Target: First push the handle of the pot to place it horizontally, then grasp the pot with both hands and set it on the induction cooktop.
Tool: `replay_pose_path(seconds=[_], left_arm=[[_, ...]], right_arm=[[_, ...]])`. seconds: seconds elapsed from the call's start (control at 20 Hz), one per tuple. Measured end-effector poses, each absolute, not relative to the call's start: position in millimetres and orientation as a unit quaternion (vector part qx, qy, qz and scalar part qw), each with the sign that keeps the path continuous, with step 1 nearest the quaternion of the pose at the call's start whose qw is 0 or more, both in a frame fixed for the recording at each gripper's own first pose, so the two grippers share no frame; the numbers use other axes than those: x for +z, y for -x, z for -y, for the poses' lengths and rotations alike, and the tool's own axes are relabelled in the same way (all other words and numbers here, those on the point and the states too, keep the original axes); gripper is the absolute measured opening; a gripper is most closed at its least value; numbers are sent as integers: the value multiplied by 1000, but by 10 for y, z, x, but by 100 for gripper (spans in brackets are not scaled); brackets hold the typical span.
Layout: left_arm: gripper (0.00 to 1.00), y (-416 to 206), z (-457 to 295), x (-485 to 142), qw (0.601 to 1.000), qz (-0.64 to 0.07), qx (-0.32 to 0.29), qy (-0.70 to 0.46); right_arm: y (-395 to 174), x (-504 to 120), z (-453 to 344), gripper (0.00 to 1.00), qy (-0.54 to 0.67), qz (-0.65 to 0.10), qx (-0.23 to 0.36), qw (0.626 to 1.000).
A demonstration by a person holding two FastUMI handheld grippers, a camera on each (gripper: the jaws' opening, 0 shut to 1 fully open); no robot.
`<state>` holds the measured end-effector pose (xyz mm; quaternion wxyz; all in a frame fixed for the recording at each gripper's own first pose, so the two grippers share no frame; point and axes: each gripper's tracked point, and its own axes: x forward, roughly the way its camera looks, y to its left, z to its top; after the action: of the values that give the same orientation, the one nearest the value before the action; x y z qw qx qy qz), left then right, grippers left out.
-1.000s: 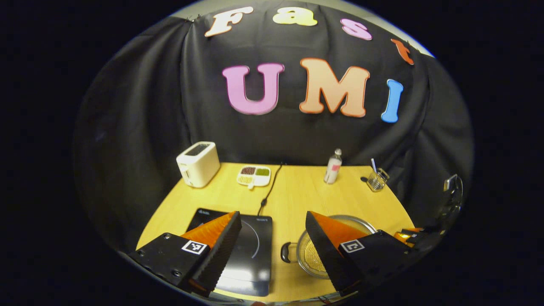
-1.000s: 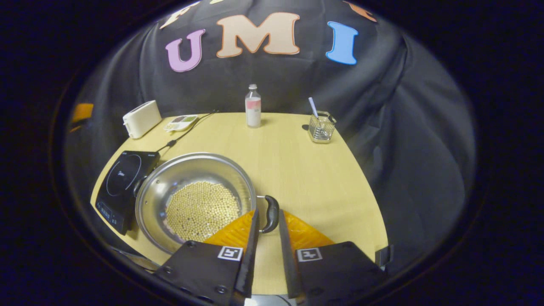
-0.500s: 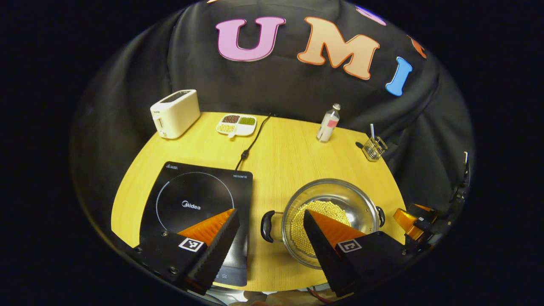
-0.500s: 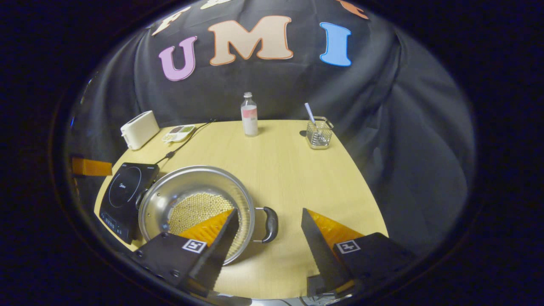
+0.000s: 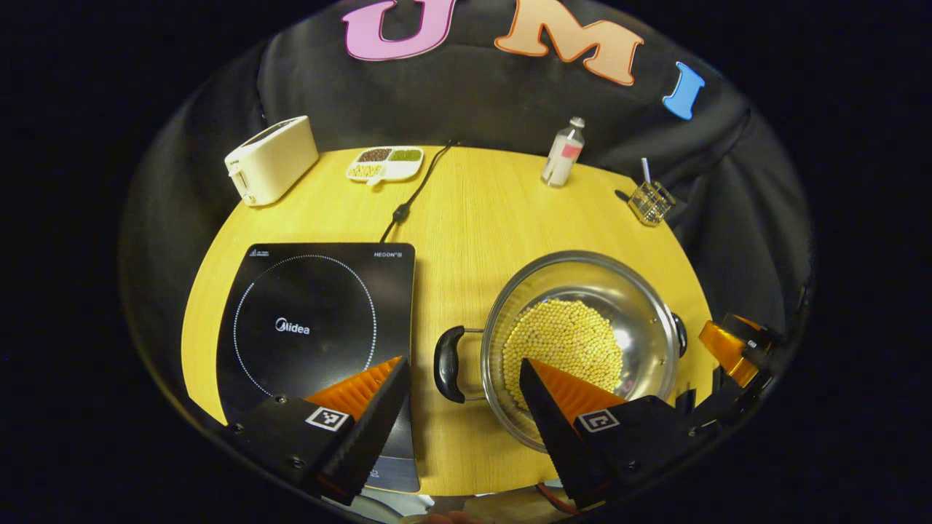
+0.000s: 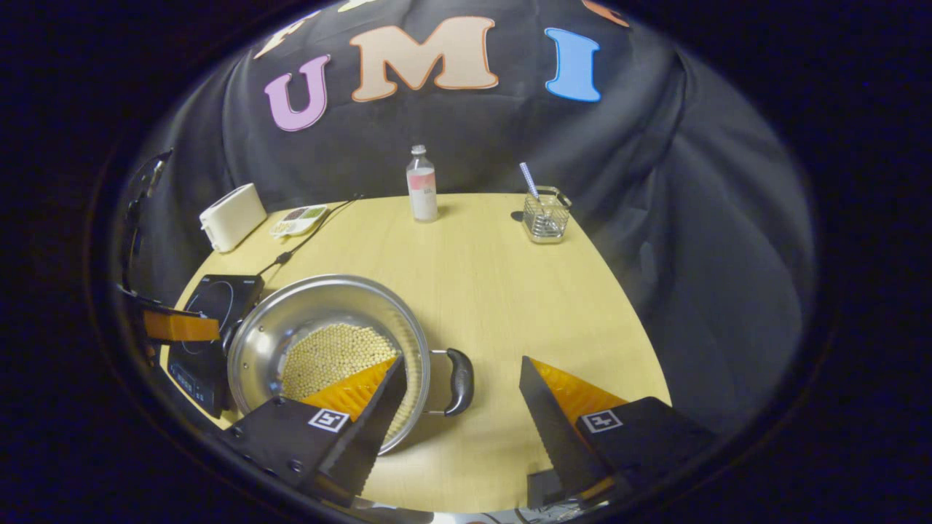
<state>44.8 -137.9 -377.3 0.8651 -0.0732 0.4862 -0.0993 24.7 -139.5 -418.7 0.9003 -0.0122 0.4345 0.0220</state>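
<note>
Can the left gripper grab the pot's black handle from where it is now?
Probably yes. The left gripper is open, and the pot's left handle sits right between its fingers with bare table around it.

You get even overhead light, sharp focus centrally, strong fisheye bending and dimming at edges. Glare spots sit on the pot's steel wall [image 5: 641,320]; soft shadow under its handle [image 6: 460,371].

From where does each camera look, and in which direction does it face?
Left gripper view: rides on the left gripper, looks down at the cooktop and the pot; its two open fingers show below, the right gripper farther off at the right edge.
Right gripper view: rides on the right gripper, faces across the table; its open fingers straddle the pot handle.
Shared: pot, cooktop, toaster, bottle.
</note>
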Motion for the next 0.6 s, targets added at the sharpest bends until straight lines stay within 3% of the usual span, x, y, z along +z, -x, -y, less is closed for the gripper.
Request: replay_pose_path(seconds=[0.6], left_arm=[[98, -421, 1553, -4227, 831, -541, -102, 79]], right_arm=[[-256, -4525, 1406, 99, 12, -477, 25, 878]])
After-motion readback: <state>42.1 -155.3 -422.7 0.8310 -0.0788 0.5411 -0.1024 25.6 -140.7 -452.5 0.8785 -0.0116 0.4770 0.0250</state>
